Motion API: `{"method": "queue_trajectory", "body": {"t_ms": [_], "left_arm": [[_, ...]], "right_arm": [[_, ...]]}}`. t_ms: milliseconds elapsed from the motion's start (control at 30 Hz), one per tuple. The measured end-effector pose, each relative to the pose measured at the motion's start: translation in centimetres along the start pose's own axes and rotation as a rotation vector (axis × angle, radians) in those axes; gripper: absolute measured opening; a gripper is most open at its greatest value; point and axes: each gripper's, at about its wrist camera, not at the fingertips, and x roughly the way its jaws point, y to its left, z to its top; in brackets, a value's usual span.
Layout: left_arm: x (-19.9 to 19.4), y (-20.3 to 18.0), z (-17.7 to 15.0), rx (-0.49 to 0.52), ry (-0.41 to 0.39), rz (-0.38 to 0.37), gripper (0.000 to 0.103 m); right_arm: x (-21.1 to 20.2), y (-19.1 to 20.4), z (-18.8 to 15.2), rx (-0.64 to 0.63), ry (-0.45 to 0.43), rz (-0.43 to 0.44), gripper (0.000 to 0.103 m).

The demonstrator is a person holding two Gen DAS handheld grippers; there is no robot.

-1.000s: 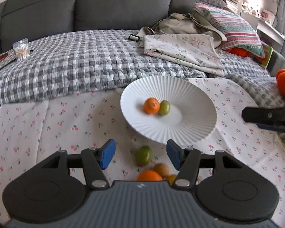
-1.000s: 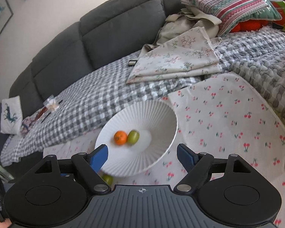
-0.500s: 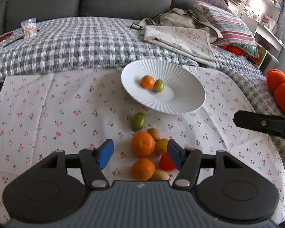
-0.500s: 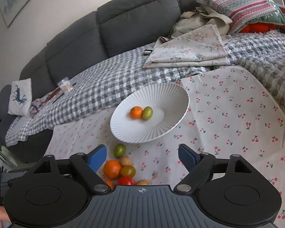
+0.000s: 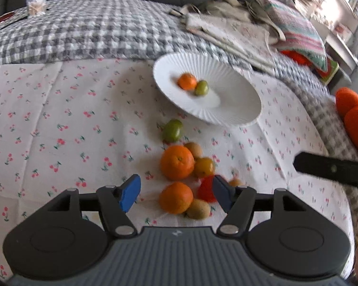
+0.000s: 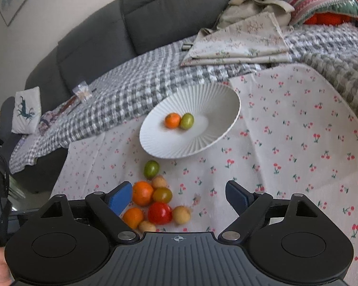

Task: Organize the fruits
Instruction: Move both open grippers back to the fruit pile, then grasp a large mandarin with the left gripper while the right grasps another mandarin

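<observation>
Hovering over the fruit pile (image 5: 186, 174), left gripper (image 5: 176, 191) is opening, right gripper (image 6: 179, 197) open, both empty.

White ribbed plate (image 6: 202, 109) on cherry-print cloth, holding one small orange (image 6: 172, 120) touching a green fruit (image 6: 187, 121), loose cluster just beside the plate: green fruit (image 6: 151, 169), two oranges (image 6: 142, 193), red tomato (image 6: 160, 213), several small yellow-brown fruits (image 6: 181, 215)

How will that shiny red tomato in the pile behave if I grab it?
The shiny red tomato looks smooth, so probably slippery. It is round and would likely roll if nudged. The small tan fruit and the orange mandarin touching it may scatter too.
</observation>
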Motion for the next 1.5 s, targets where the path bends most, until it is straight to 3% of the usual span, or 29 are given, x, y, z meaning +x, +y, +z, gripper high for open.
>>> {"method": "queue_trajectory", "body": {"t_ms": [200, 433, 667, 1100, 1500], "left_arm": [[1.4, -0.6, -0.6, 0.038, 0.040, 0.019, 0.064], [3.0, 0.9, -0.7, -0.084, 0.087, -0.021, 0.057], [3.3, 1.7, -0.8, -0.144, 0.077, -0.045, 0.034], [1.9, 2.3, -0.3, -0.191, 0.052, -0.012, 0.033], [-2.8, 5.0, 1.8, -0.266, -0.100, 0.043, 0.033]], "right_arm": [[1.0, -0.4, -0.3, 0.004, 0.032, -0.039, 0.087], [1.8, -0.2, -0.7, -0.016, 0.050, -0.068, 0.087], [2.3, -0.1, -0.9, -0.026, 0.062, -0.078, 0.087], [2.4, -0.2, -0.9, -0.027, 0.059, -0.073, 0.087], [3.9, 3.1, -1.4, -0.171, 0.019, -0.010, 0.087]]}}
